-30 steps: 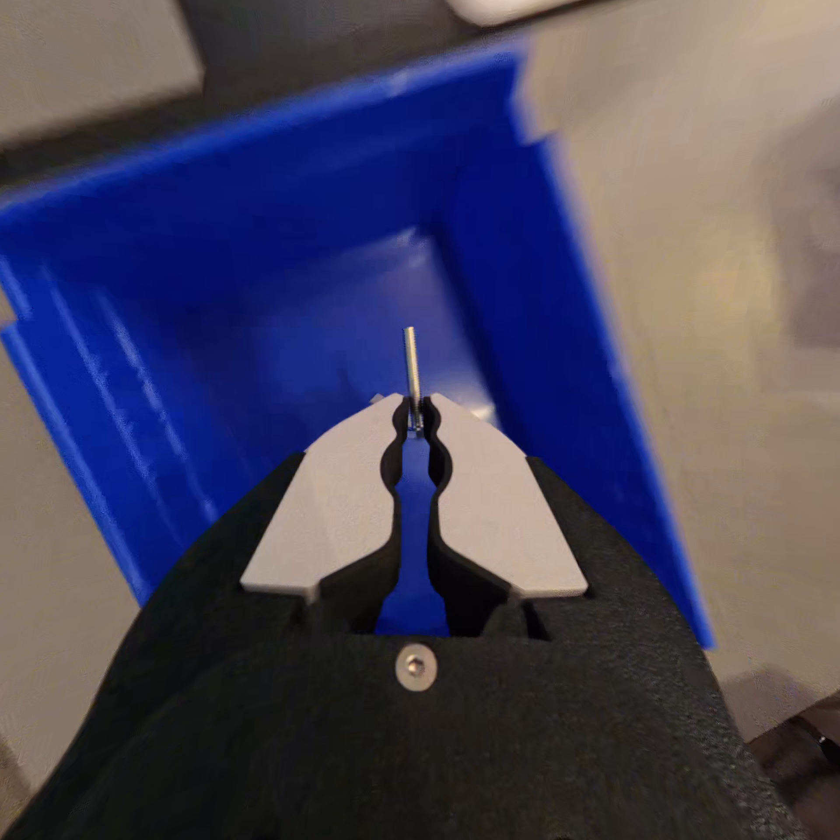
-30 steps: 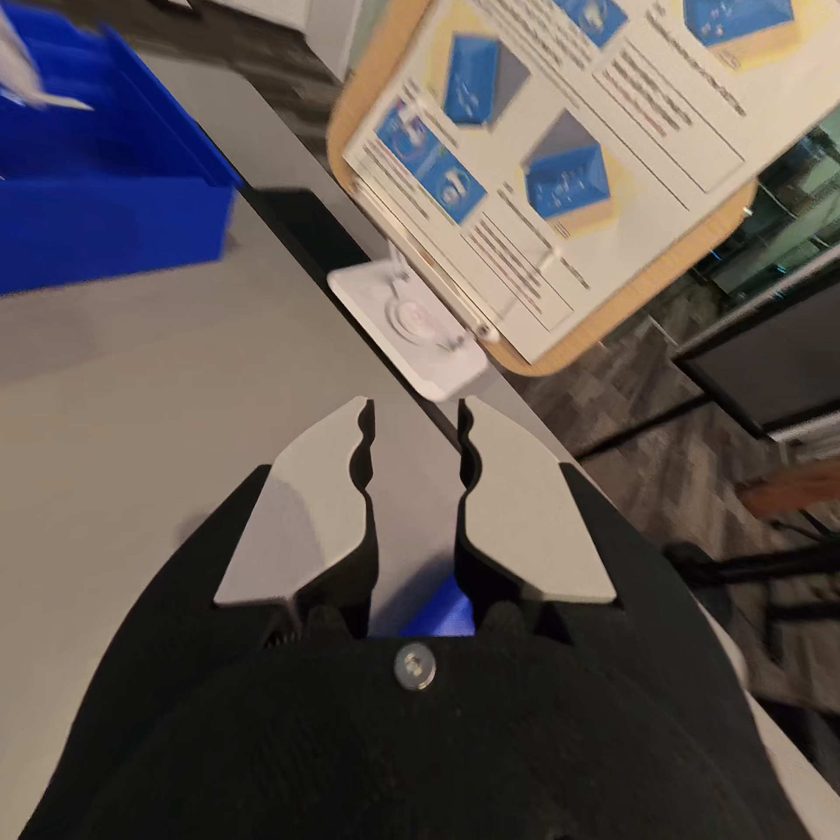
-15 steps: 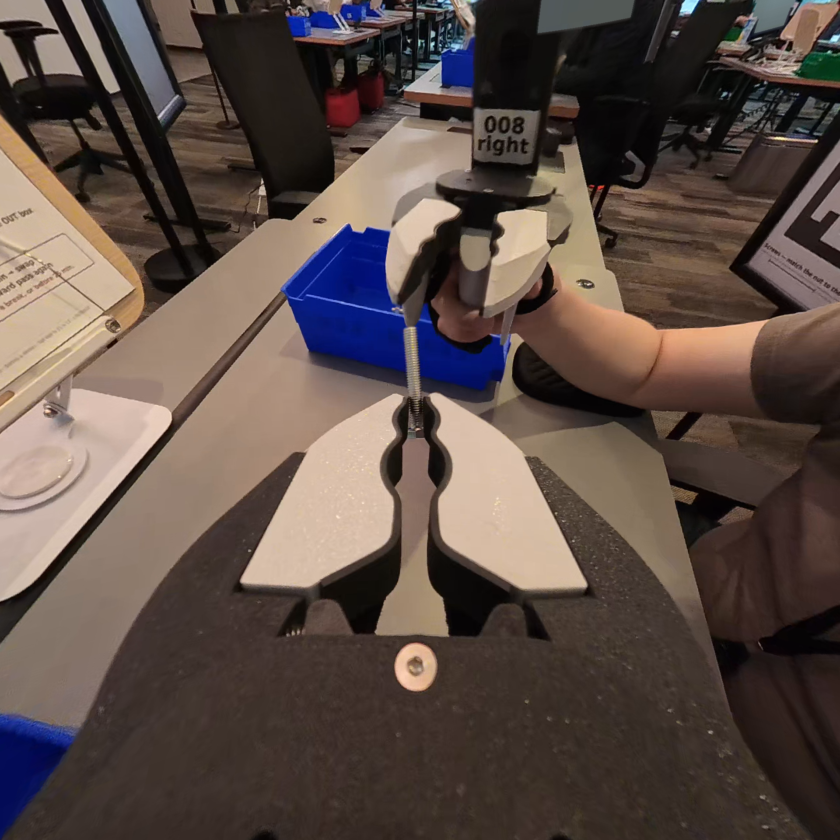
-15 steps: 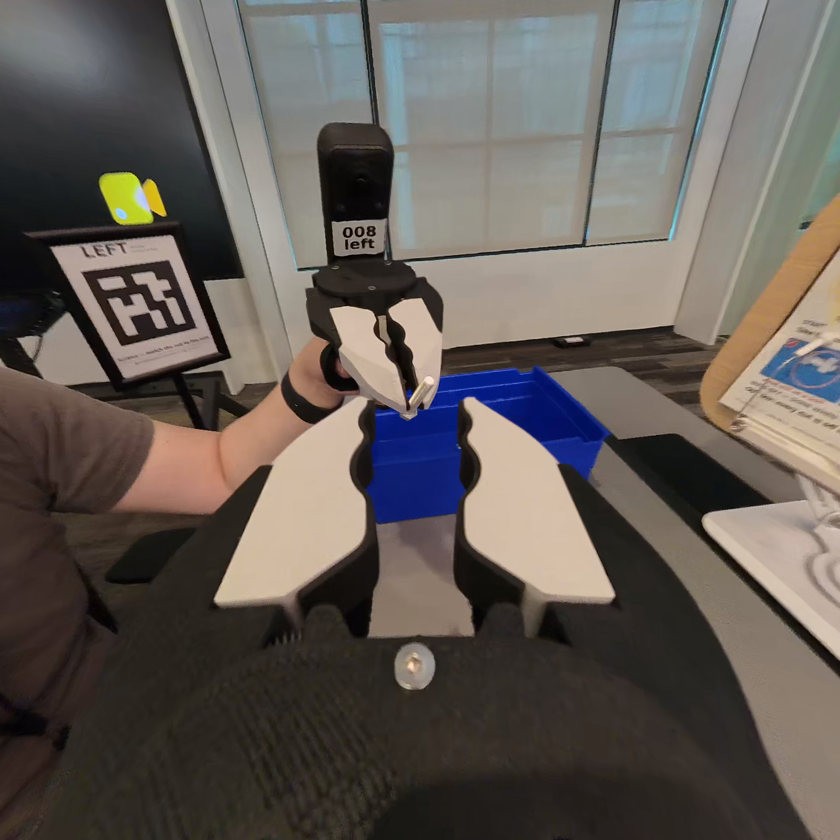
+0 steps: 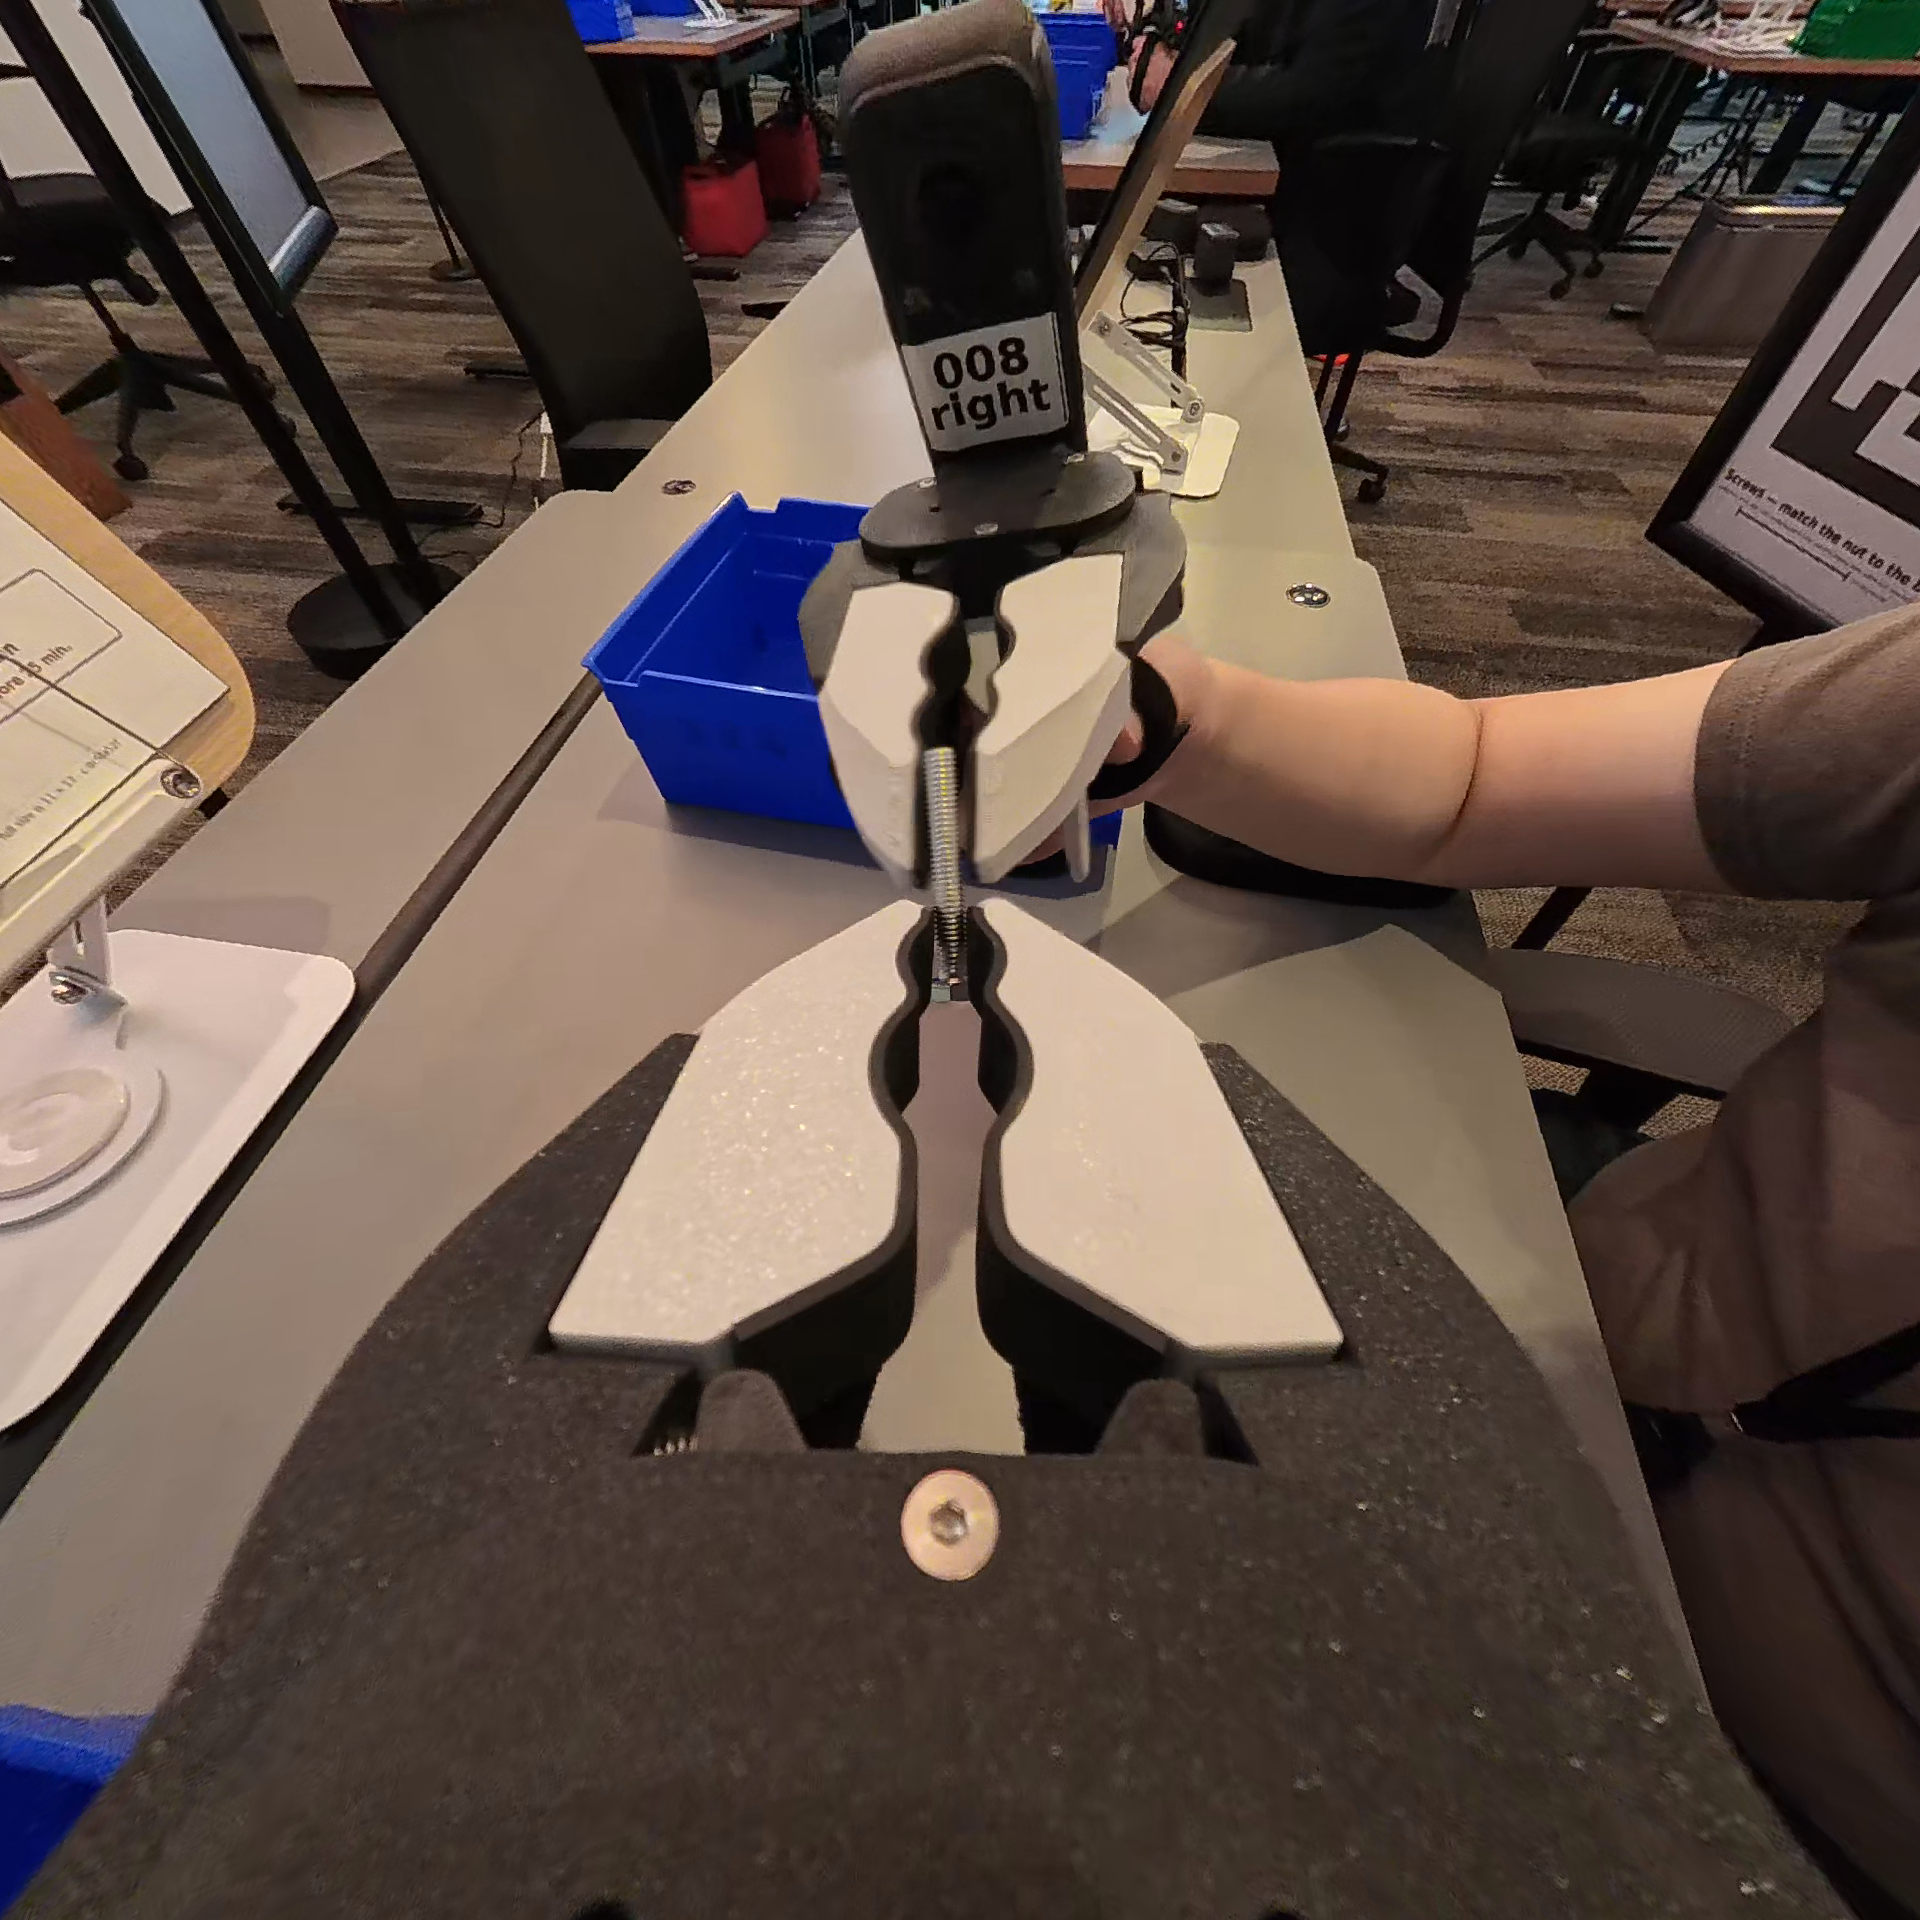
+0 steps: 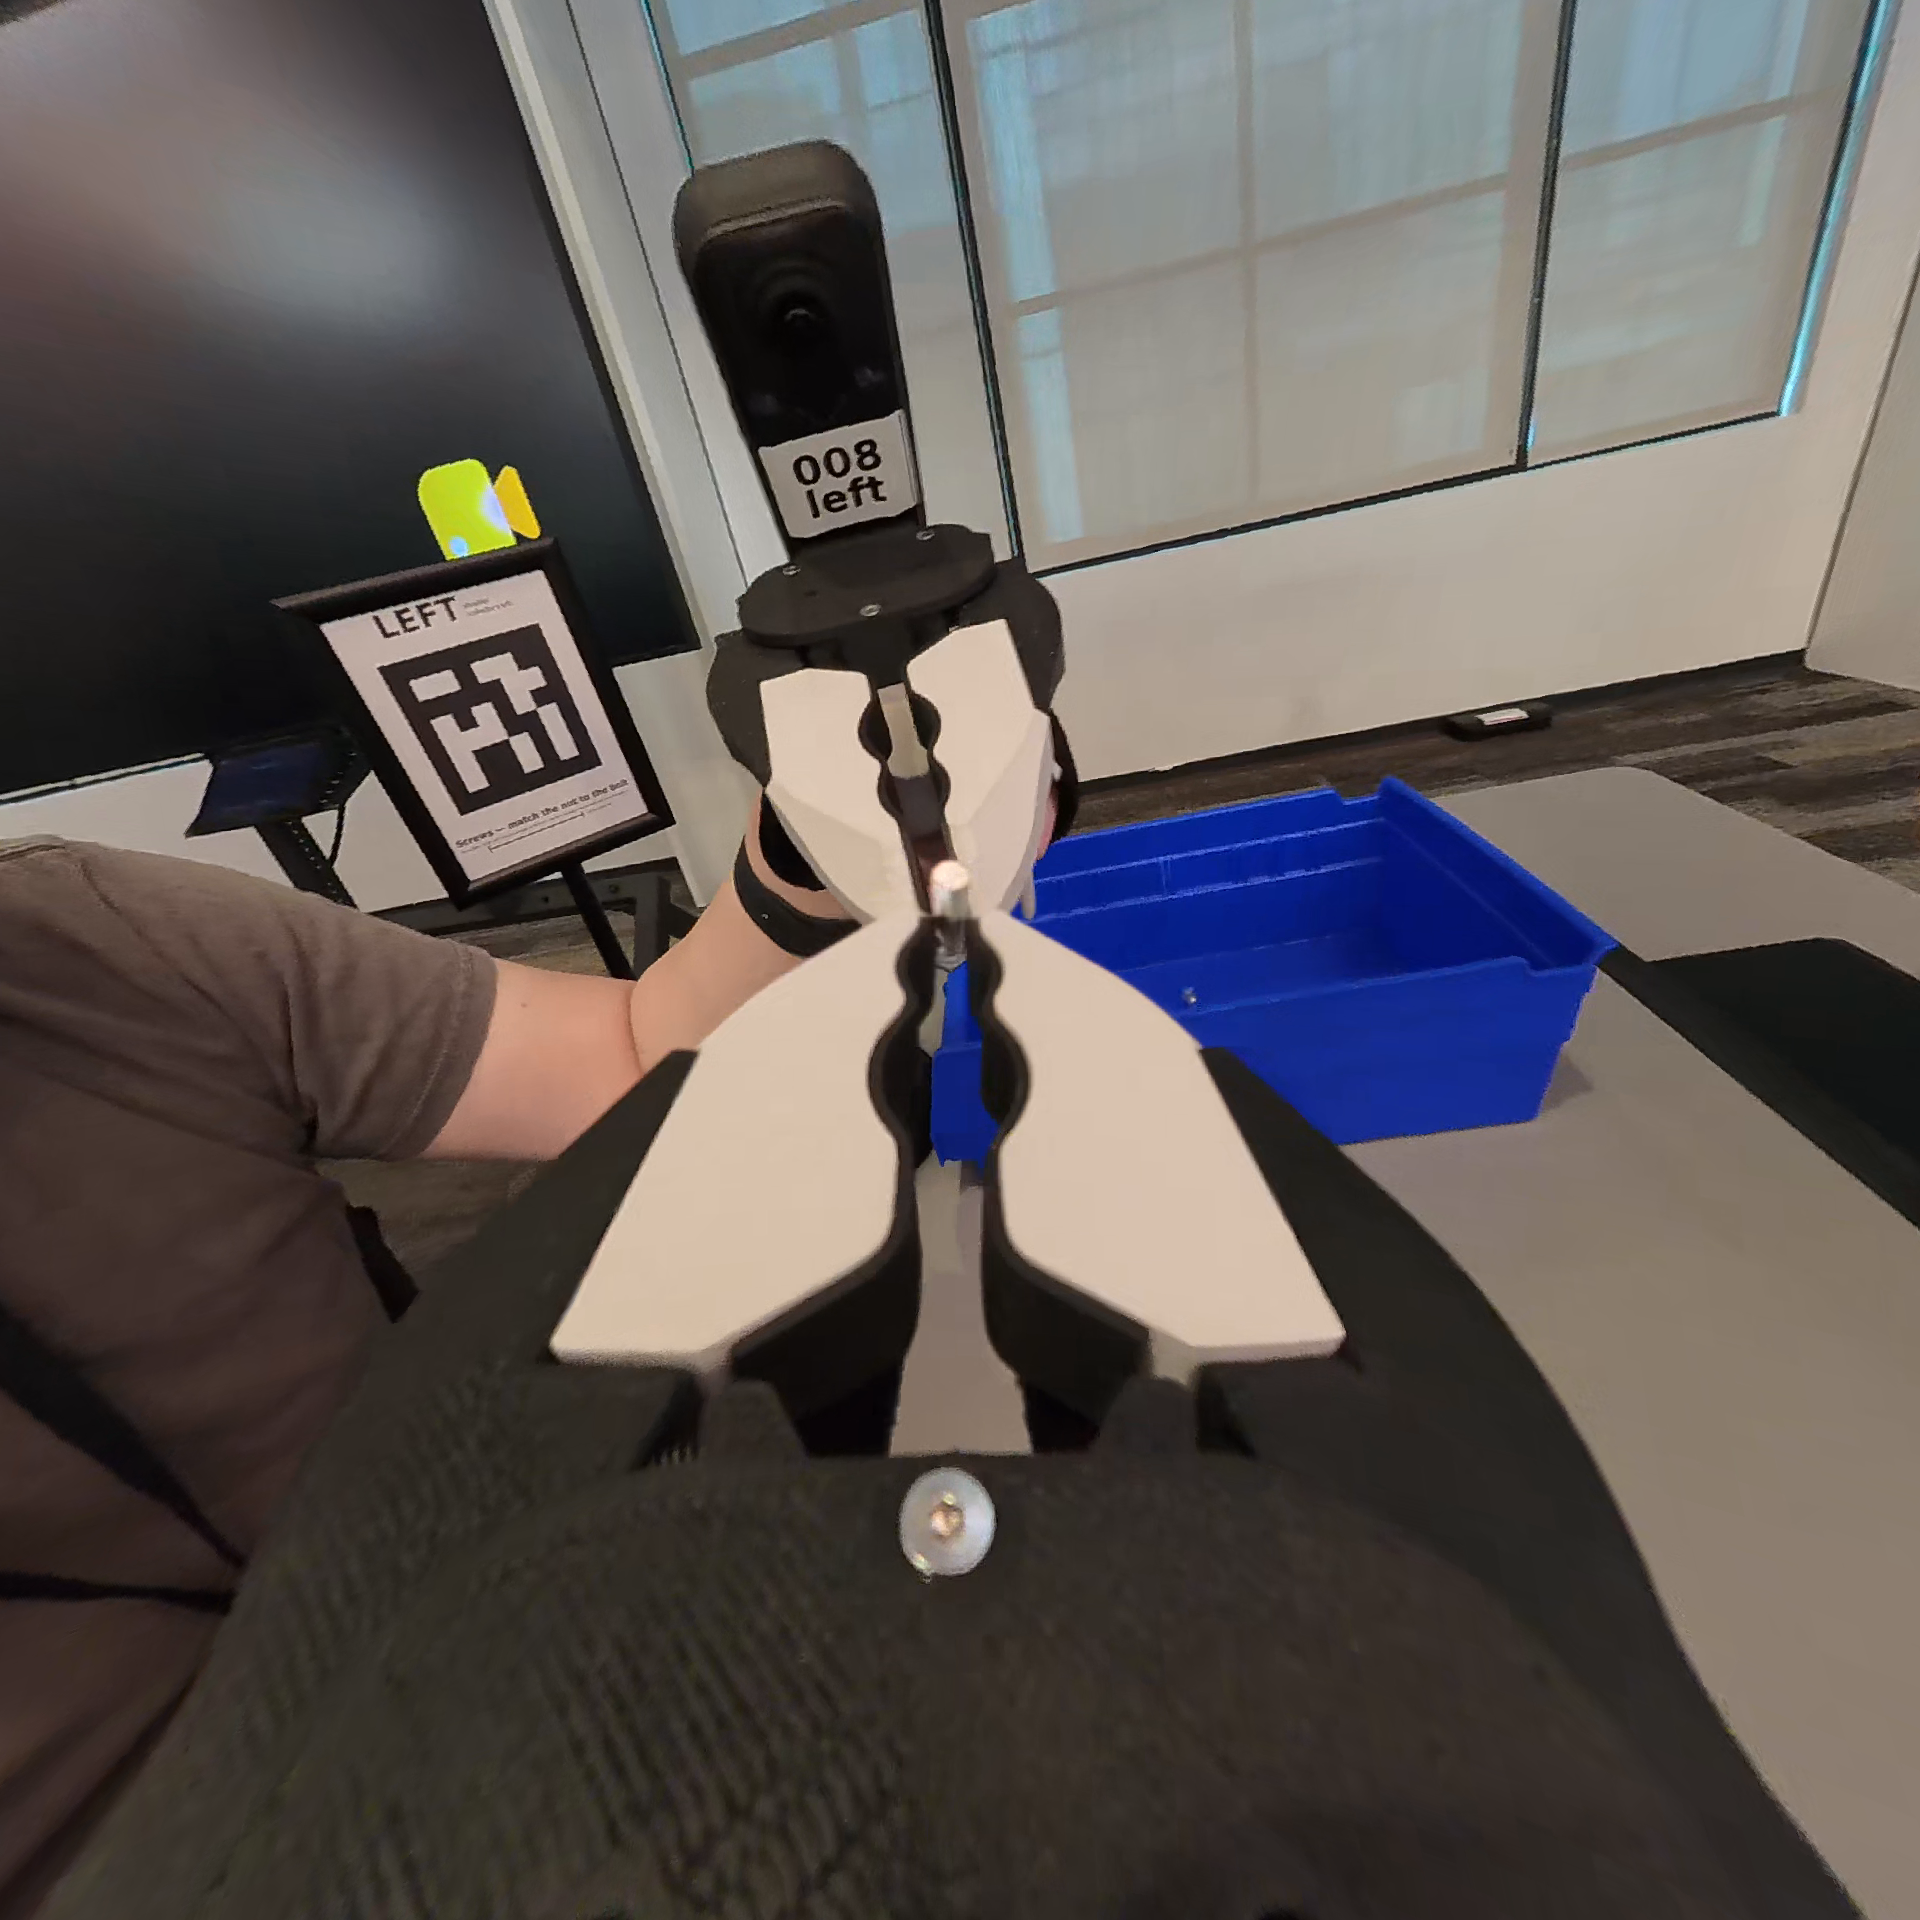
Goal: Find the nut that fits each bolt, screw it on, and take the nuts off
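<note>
A threaded bolt (image 5: pixel 943 831) is held above the grey table (image 5: pixel 520 997), in front of the blue bin (image 5: pixel 717 665). The left gripper (image 5: pixel 948 920) is clamped on the bolt's head end, jaws drawn together around it. The right gripper (image 6: pixel 948 925) faces it tip to tip from the bin side, jaws nearly together around the bolt's far end (image 6: pixel 949 891); firm contact cannot be told. A second blue bin (image 6: pixel 1351 997) is seen behind the left gripper, with a small metal piece (image 6: pixel 1191 995) inside.
</note>
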The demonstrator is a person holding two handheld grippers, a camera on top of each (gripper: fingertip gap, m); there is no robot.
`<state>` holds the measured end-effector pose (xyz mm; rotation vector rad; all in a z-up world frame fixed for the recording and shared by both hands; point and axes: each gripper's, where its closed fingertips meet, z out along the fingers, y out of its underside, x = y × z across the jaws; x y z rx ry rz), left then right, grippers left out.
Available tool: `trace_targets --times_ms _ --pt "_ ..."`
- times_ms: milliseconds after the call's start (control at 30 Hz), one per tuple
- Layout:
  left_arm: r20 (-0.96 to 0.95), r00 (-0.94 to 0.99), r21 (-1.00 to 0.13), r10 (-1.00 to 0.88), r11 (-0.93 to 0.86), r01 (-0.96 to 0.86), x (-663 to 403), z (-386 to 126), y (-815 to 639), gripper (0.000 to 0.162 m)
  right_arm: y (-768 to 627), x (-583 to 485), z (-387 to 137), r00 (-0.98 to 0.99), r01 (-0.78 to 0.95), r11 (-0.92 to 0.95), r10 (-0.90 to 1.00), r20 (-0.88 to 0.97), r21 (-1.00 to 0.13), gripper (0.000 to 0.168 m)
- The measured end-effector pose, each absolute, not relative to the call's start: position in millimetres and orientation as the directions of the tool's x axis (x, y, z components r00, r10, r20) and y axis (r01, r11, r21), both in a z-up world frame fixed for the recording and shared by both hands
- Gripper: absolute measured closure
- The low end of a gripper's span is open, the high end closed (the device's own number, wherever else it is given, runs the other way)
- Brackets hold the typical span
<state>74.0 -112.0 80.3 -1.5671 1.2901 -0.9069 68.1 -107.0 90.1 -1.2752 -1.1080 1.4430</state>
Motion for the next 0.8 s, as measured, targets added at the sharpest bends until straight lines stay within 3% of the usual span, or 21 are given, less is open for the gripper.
trace_targets --times_ms 233,433,533,633,733,800 --pt "-0.012 0.178 -0.930 -0.984 -0.054 -0.362 76 76 -114 0.157 -107 68 92 -0.100 -0.077 -0.243 0.967 -0.235 -0.967 0.156" --pt "0.016 0.165 -0.926 -0.986 -0.077 -0.370 78 70 -114 0.155 -107 70 88 -0.064 -0.010 -0.179 0.982 -0.178 -0.984 0.162" --pt "-0.010 0.227 -0.902 -0.974 -0.089 -0.423 68 63 -102 0.137 -81 79 66 0.133 0.154 -0.129 0.985 -0.109 -0.980 0.162" --pt "-0.036 0.304 -0.917 -0.952 -0.089 -0.389 49 74 -89 0.132 -30 106 13 0.418 0.392 -0.204 0.908 -0.024 -0.897 0.162" --pt "-0.044 0.370 -0.939 -0.928 -0.088 -0.332 23 94 -83 0.132 -4 109 -36 0.532 0.349 -0.399 0.829 -0.172 -0.848 0.162" --pt "-0.076 0.447 -0.947 -0.891 -0.076 -0.313 -1 106 -76 0.133 3 113 -71 0.579 0.406 -0.467 0.797 -0.174 -0.786 0.162"
